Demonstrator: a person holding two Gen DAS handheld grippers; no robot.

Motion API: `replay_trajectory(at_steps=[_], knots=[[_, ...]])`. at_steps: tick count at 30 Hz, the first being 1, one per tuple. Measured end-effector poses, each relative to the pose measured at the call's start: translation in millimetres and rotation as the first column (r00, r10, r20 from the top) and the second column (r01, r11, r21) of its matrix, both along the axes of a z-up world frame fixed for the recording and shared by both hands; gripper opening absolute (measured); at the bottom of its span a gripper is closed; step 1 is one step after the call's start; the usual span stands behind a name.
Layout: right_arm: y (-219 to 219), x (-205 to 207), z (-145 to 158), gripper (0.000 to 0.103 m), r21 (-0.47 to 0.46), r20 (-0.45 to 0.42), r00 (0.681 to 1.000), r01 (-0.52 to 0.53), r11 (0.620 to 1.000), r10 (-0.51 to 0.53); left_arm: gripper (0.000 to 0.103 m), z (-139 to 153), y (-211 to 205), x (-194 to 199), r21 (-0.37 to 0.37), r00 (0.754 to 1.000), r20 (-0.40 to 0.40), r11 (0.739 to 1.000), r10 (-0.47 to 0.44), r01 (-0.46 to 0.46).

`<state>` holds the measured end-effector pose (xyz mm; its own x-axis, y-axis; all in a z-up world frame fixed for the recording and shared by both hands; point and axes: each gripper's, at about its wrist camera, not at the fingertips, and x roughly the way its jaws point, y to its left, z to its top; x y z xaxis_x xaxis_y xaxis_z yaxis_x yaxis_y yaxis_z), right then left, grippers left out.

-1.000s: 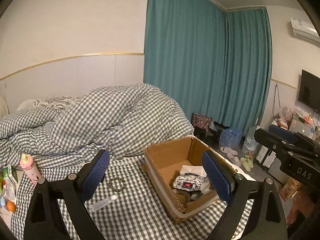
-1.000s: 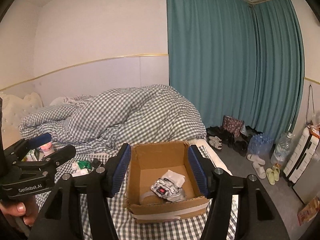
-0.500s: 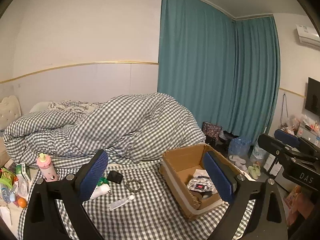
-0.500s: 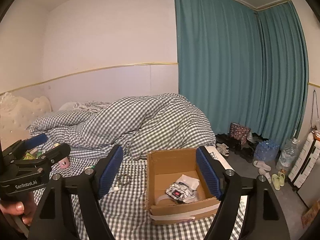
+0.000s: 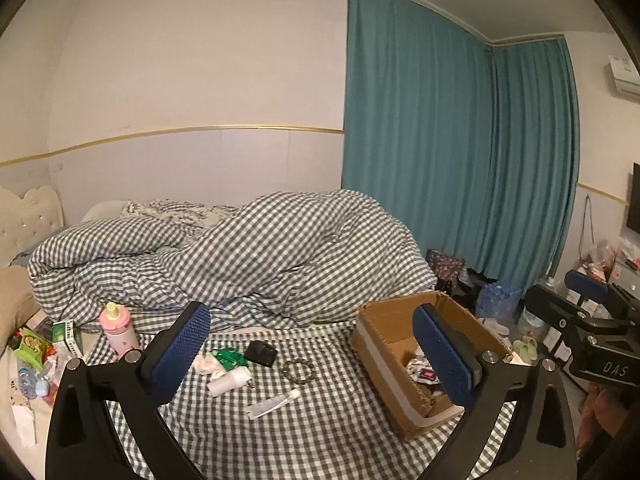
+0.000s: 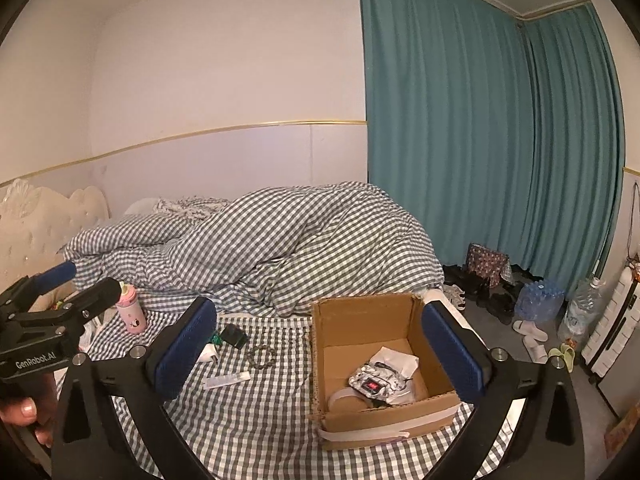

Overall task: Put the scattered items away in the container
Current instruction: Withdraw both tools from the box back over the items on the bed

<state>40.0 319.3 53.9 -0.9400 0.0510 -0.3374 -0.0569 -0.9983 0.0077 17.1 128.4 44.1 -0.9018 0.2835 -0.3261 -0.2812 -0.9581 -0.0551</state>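
Both claws, the left gripper (image 5: 312, 354) and the right gripper (image 6: 320, 350), hang wide and empty above the checked bed. The cardboard box (image 6: 362, 320) sits at four o'clock of the bead bracelet (image 5: 298, 371) and white tube (image 5: 273, 403).

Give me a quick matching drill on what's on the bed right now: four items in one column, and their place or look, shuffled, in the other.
Items:
1. bead bracelet
2. pink bottle
3. white tube
4. patterned pouch

Descriptions:
A. upright near the duvet, left side
B. inside the cardboard box
C. lying flat on the checked sheet, nearest the camera
D. dark ring on the sheet, just left of the box

Pairs: 1-D, 2-A, 3-C, 4-B
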Motion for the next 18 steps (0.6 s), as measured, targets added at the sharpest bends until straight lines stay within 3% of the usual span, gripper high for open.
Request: replay_trajectory(at_steps=[18], knots=[[-57,-29,-20,0.103,0.005,0.04,0.992,-0.116,0.993,0.116,0.103,-15,-74,-16,-0.013,0.989,0.036,0.99,0.143,-0.142]])
